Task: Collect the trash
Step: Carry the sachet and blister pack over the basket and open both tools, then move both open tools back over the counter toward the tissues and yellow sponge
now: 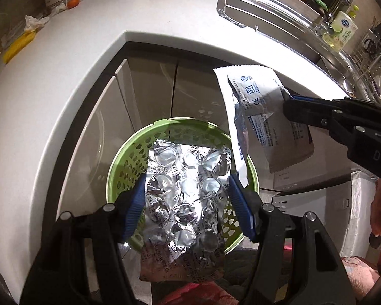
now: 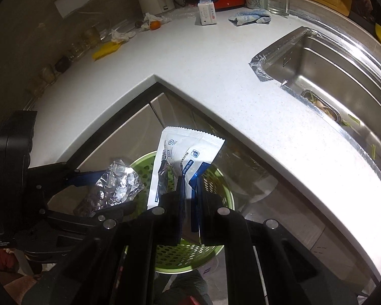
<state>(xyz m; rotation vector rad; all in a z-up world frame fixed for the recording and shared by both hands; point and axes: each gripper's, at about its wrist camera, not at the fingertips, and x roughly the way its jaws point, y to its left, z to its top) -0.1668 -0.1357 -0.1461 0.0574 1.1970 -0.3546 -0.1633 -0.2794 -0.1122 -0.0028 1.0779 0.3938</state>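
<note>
Left tool (image 1: 186, 198) grips a crumpled silver foil blister sheet (image 1: 185, 193) over the green perforated plastic basket (image 1: 129, 162); right tool (image 2: 190, 200) clamps a white printed sachet (image 2: 188, 152) alongside.

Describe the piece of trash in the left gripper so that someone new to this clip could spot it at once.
Below the inner corner of the white countertop stands a round green perforated basket. Over it, the left gripper is shut on a crumpled silver blister pack with emptied pill pockets. The white printed wrapper beside it, in the right gripper, is flat, without pockets.
</note>
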